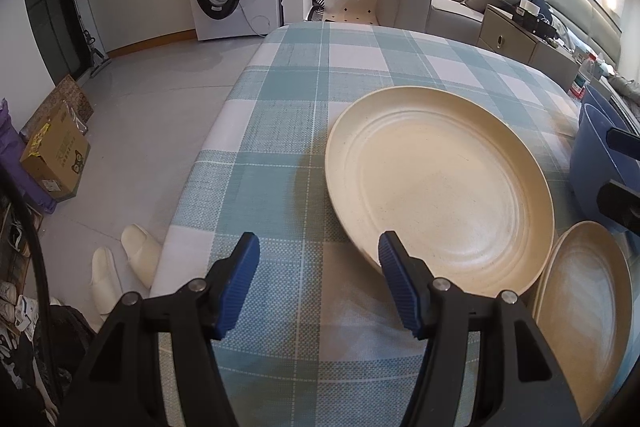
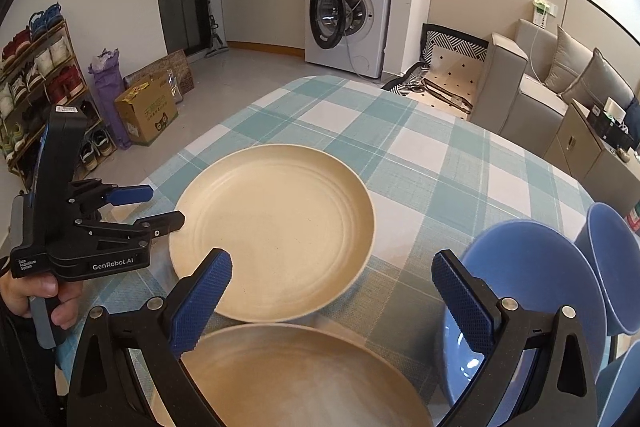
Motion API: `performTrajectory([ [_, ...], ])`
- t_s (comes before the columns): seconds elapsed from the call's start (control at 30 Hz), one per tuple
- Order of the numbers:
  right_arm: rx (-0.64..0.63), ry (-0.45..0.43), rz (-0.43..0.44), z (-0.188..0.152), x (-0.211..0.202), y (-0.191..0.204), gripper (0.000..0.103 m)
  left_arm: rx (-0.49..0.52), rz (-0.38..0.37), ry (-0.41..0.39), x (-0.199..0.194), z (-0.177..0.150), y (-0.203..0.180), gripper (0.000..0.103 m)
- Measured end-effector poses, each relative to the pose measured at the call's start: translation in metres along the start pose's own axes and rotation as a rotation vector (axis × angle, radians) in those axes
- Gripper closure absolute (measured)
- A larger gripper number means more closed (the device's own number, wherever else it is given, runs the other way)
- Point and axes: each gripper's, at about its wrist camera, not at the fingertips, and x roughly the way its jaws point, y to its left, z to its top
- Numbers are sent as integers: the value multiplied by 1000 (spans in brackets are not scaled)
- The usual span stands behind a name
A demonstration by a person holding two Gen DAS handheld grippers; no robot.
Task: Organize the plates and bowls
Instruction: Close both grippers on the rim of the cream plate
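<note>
Your left gripper [image 1: 318, 281] hangs with jaws apart, its right finger beside the near-left rim of the wide cream speckled plate [image 1: 440, 187]. The plate looks stiff, light and slick, so pinch its thin raised rim. Your right gripper [image 2: 332, 295], also spread, hovers over the second tan plate [image 2: 296, 375]; blue bowls [image 2: 532, 291] crowd its right side on the checked tablecloth [image 2: 420, 155].

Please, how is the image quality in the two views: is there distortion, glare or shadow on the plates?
Left wrist view: strong fisheye bending, dark corners; the large cream plate is sharp, with a soft shadow on the tablecloth at its left. Right wrist view: same bending; the near plate shows a pale sheen; a bright lamp glare at top right.
</note>
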Motion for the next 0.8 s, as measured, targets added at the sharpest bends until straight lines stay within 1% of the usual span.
performTrajectory([
  [0.13,-20,19,20,7,12,12,1,-7,9,2,-1,0,6,40],
  [0.33,-14,69,25,14,37,18,1,-17,3,4,0,-1,12,40],
  [0.53,-13,124,15,15,63,18,4,-23,3,4,0,-2,17,39],
  [0.8,-26,142,-29,15,77,17,5,-34,11,15,5,-2,23,38],
])
